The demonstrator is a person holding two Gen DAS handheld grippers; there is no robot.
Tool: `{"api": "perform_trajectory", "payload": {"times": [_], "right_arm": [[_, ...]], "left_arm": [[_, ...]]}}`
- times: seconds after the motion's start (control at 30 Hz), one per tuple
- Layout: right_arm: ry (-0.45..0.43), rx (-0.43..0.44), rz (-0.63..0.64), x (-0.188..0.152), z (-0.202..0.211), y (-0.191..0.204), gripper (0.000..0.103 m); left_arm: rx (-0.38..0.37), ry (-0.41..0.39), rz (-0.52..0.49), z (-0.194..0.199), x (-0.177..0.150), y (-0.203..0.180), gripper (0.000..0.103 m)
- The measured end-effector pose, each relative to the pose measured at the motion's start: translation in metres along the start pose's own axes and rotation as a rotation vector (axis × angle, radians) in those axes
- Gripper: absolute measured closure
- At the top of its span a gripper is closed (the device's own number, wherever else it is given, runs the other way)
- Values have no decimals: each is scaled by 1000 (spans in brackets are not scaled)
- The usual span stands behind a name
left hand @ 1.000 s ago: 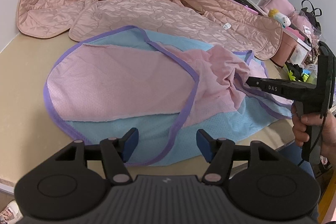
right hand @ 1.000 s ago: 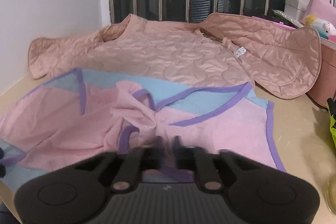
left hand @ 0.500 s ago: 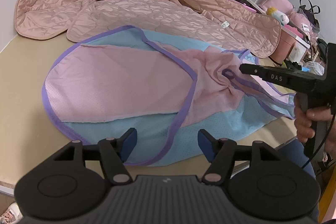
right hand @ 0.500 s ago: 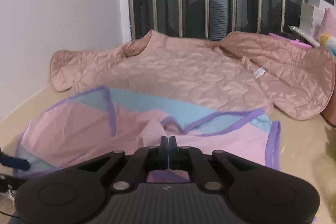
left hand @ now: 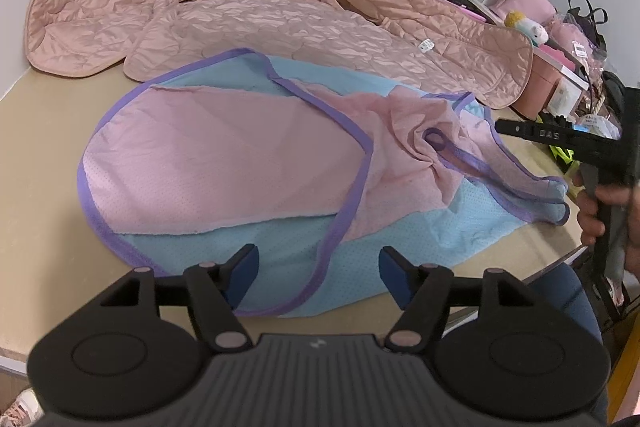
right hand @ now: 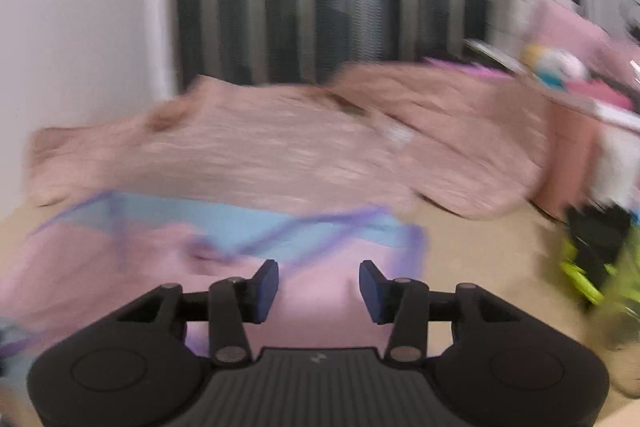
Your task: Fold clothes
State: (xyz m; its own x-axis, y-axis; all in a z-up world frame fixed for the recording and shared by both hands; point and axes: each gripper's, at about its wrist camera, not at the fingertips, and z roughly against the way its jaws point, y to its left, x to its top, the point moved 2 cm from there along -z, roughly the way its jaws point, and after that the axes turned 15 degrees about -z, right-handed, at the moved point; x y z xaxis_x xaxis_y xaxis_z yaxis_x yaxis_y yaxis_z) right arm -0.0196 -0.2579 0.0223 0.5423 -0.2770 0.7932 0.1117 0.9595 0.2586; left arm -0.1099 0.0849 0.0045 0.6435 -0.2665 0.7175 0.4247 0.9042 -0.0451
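A thin pink and blue garment (left hand: 224, 163) with purple trim lies spread on the tan table (left hand: 40, 155), its pink layer folded over the blue. A bunched pink fold (left hand: 424, 147) sits at its right side. My left gripper (left hand: 318, 259) hovers open over the garment's near blue edge, with nothing between its fingers. My right gripper (right hand: 319, 273) has its jaws opening, with nothing between them, above the garment's (right hand: 320, 299) pink part. That view is blurred. In the left wrist view its black body (left hand: 592, 147) is held by a hand (left hand: 592, 211) right of the bunched fold.
A peach quilted jacket (left hand: 280, 23) lies spread along the back of the table below a barred window. Pink boxes (left hand: 540, 91), a plush toy and bags crowd the right side. A neon-green item (right hand: 580, 275) lies by the table's right edge.
My right gripper was shut on the bunched pink fabric and lifting it. It has let go and drawn back to the right, jaws apart. The left gripper kept still.
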Motion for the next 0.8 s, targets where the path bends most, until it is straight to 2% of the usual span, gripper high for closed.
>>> {"api": "perform_trajectory", "payload": {"times": [0.03,0.17,0.2,0.23,0.27,0.43,0.47,0.53,0.6,0.7,0.8], "right_arm": [[18,-23,-15,2,-8,-7,71],[48,-61,-44,2,-32,-17,78],[49,-75,-57,2,-35,-18,92],[44,-99,-55,2,-37,-18,103],[43,-109,-48,1,-37,-16,103],[29,-114,-48,-1,-35,-21,100],[32,-111,-37,-1,-29,-20,96],[9,-75,-23,1,-11,-19,76],[-34,-15,10,4,16,-18,70],[-10,125,201,-5,56,-15,70],[56,170,441,-28,83,-13,69]], "left_arm": [[1,-2,4,0,0,0,35],[6,-8,19,0,-1,0,36],[8,-8,15,0,-1,-1,36],[11,-6,9,0,-1,-2,36],[12,-6,7,0,-1,-2,36],[21,-2,31,0,2,0,37],[21,-3,44,2,2,1,38],[20,-32,55,12,4,3,38],[19,-53,48,21,6,6,38],[-8,-62,-20,31,8,2,38],[-76,-66,-145,29,11,-23,38]]}}
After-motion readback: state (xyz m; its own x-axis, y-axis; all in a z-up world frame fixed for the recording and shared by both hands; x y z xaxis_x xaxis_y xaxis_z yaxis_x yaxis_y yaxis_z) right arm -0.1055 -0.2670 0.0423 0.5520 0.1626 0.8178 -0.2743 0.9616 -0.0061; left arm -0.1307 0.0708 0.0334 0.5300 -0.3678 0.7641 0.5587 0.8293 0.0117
